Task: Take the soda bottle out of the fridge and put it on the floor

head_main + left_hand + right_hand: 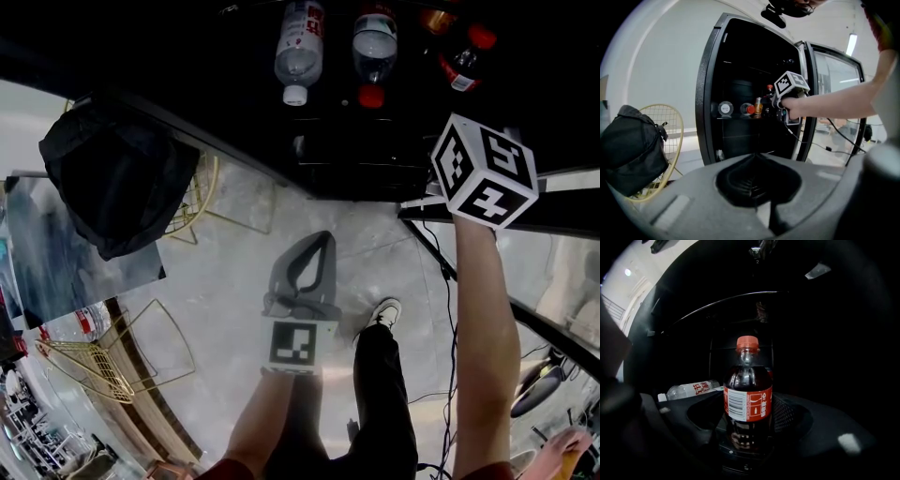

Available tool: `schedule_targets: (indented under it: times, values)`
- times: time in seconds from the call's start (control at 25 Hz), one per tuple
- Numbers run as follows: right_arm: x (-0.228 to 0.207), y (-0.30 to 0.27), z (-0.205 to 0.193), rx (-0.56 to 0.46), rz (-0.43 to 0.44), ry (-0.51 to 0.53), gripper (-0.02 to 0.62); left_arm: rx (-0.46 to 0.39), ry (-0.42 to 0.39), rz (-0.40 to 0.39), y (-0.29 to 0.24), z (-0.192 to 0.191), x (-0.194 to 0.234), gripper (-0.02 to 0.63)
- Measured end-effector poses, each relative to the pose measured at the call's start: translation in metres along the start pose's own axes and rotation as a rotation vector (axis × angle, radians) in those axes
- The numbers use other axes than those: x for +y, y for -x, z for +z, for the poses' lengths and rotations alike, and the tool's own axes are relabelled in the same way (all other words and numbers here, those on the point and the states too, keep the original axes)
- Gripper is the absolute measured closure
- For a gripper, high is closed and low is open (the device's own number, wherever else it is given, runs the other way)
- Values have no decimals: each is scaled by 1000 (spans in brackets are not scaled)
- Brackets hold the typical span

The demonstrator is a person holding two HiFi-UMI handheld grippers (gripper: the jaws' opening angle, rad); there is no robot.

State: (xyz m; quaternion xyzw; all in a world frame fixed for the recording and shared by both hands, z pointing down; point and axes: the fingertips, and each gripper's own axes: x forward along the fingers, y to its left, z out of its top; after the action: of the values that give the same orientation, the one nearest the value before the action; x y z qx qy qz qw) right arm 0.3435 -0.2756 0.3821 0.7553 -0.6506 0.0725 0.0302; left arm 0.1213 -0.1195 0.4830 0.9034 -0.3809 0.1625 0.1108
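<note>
Left gripper (pixel 323 237) hangs over the floor (pixel 225 272), jaws together and empty. Inside the fridge (pixel 708 93), a water bottle (pixel 689 390) lies left of the upright soda bottle (pixel 746 399), clasped low by the right gripper (pixel 746 412).

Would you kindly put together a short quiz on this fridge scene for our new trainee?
1. True or false: the left gripper is inside the fridge.
2. What stands between the jaws of the right gripper? A) a clear bottle B) the soda bottle C) nothing
3. What does the black bag rest on?
Key: 1 false, it is outside, over the floor; 2 B; 3 the wire chair.
</note>
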Motion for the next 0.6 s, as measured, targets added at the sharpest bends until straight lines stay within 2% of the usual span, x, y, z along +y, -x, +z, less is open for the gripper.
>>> schedule_targets:
  times: [0.6]
  values:
    - [8, 13, -2, 17, 22, 0, 295, 3, 12, 23, 6, -3, 5, 606]
